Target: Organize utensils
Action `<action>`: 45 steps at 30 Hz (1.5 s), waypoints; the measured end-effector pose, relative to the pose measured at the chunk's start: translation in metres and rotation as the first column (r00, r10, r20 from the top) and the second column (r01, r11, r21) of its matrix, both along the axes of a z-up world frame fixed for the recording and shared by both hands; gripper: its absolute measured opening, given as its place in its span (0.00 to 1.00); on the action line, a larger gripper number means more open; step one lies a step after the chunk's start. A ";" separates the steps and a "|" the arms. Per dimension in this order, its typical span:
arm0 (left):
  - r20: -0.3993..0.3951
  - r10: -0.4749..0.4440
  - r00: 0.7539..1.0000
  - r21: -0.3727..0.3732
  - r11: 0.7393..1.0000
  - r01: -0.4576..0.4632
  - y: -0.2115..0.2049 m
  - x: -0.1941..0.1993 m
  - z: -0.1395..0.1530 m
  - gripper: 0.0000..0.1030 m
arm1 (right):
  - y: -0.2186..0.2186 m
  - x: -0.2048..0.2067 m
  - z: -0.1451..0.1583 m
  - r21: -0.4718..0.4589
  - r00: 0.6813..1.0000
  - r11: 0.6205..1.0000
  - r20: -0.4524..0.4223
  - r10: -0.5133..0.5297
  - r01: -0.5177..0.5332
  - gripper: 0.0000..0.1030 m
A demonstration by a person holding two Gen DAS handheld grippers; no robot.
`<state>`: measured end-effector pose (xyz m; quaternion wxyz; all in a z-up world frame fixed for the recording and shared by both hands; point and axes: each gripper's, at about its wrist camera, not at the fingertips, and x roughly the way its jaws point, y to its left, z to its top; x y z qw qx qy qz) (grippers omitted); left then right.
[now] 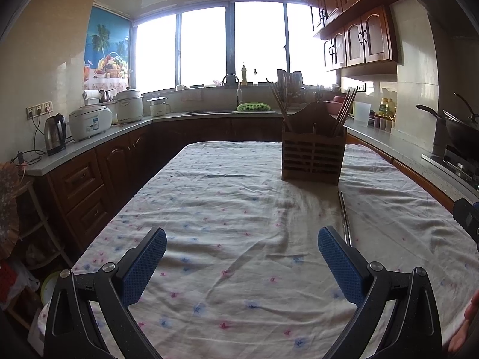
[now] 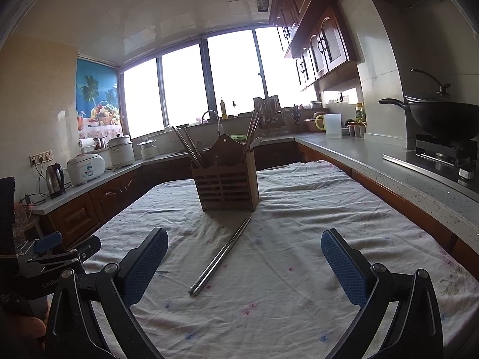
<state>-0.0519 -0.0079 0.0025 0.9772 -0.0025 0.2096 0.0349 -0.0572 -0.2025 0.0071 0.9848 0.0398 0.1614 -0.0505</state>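
Both grippers, left point(image 1: 242, 240) and right point(image 2: 244, 243), hover with fingers spread, holding nothing. One pair of steel chopsticks point(image 2: 221, 259) remains on the cloth-covered counter point(image 2: 299, 269), frame centre, before the slatted wooden utensil holder point(image 2: 228, 184), which already contains other chopsticks.

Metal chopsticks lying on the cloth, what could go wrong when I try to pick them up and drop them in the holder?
The chopsticks are thin, smooth and flat on a wrinkled tablecloth, so the open right gripper may pinch fabric or catch only one. The wooden holder stands free with chopsticks already leaning out, so a careless insertion could knock them or tip it.
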 end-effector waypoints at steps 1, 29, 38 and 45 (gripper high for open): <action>-0.001 0.000 1.000 -0.001 1.000 0.000 0.000 0.000 0.000 0.99 | 0.000 0.000 0.000 0.000 1.000 1.000 -0.002 0.001 -0.001 1.00; -0.011 0.000 1.000 -0.003 1.000 -0.001 -0.006 0.004 0.004 0.99 | -0.004 0.006 -0.002 0.011 1.000 1.000 -0.009 0.005 -0.005 1.00; -0.013 0.001 1.000 -0.007 1.000 -0.001 -0.007 0.005 0.004 0.99 | -0.005 0.007 -0.002 0.012 1.000 1.000 -0.009 0.007 -0.007 1.00; -0.015 0.000 1.000 -0.009 1.000 -0.001 -0.007 0.005 0.005 0.99 | -0.004 0.008 -0.002 0.011 1.000 1.000 -0.011 0.005 -0.005 1.00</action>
